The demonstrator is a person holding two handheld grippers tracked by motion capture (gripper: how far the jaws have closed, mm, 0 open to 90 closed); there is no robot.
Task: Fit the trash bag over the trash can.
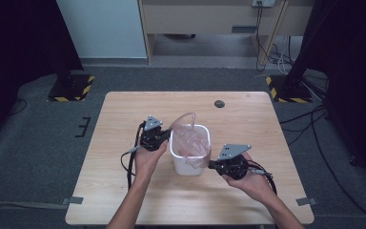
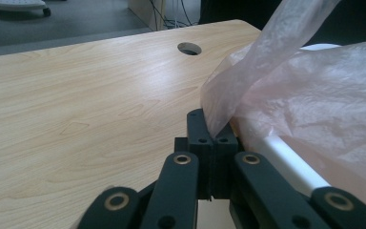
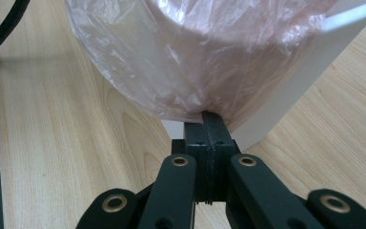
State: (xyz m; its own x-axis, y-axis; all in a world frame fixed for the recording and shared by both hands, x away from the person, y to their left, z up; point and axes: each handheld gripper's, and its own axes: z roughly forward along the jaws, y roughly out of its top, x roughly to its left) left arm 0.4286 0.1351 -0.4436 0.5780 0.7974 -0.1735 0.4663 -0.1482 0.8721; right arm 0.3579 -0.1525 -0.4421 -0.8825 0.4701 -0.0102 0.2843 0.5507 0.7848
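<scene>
- Two sets of jaws, each pressed together on thin pink film: left gripper [image 2: 213,136] pinching the bag's edge at the bin's 9 o'clock side, right gripper [image 3: 208,125] pinching a fold of the bag at about 4 o'clock, low on the outside wall.
- One pink plastic bag [image 1: 189,138], draped into and over the bin, loose and crumpled inside, one handle loop standing up at 11 o'clock.
- One white bin [image 1: 189,164], near the table's centre, upright between the two grippers.
- One wooden table [image 1: 124,191], with one round cable hole [image 1: 219,103] at 1 o'clock from the bin.
- Two hands: left hand [image 1: 147,160] behind its gripper, right hand [image 1: 248,179] behind the other.
- Likely trouble, as a judgement:
  - Tearing of the film where pinched, if pulled outward hard or unevenly; very thin material.
  - Slipping out of one pinch, since little film sits between the pads; bag edge would then fall back into the bin.
  - Tipping or sliding of the light bin, if pulled sideways from one side more than the other.
  - Snagging of the film on the rim corner while stretching it over.
</scene>
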